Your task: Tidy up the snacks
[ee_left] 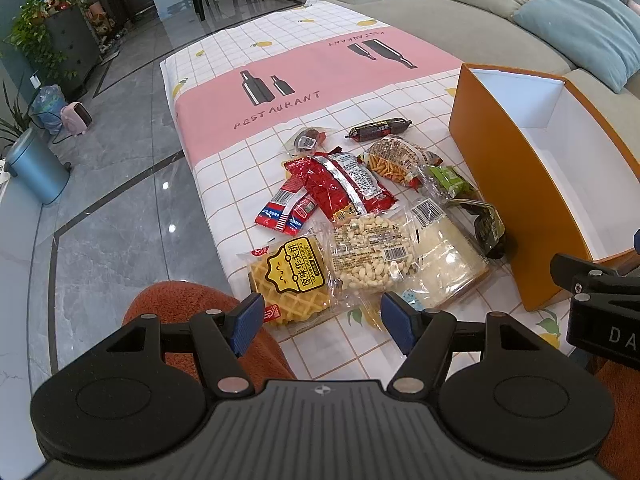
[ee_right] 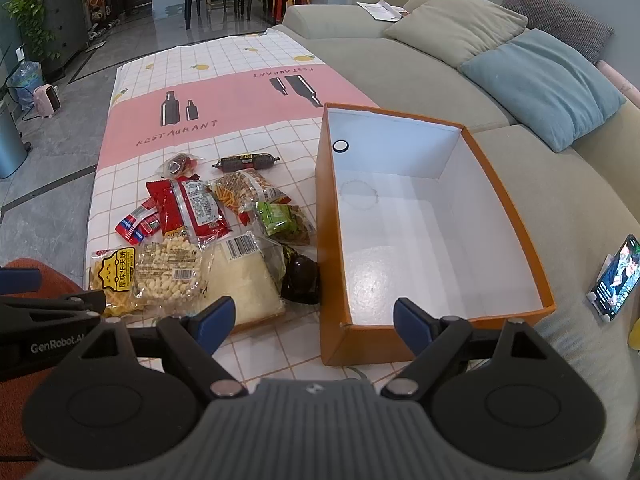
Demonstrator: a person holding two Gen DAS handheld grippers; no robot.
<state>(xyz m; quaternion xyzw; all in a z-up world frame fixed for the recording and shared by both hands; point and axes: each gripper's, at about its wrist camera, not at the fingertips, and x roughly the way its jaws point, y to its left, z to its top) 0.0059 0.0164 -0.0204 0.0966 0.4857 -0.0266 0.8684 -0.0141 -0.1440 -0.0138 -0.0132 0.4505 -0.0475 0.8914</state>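
Both claws hover wide open over the near table edge, nothing gripped, the snack pile untouched just ahead.

Left gripper (ee_left: 322, 322) hangs with its blue pads spread wide and bare, touching nothing; right gripper (ee_right: 310, 322) matches it, jaws parted and empty, poised where pile meets box. Ahead and to the right of both sits the orange box (ee_right: 326, 240), lid off, white inside bare, clearly parked beside the heap so each pack has a short trip in. Biggest of the snacks, the white bread pack (ee_left: 444, 264), lies just beyond the left claw's right pad, then the red foil bag (ee_left: 344, 184) further ahead. Closest in, the peanut bag (ee_left: 370, 252) and the waffle pack (ee_left: 288, 280) lie just past the left claw's pads, likely first picks. Farthest off lies the dark sausage stick (ee_left: 378, 129).
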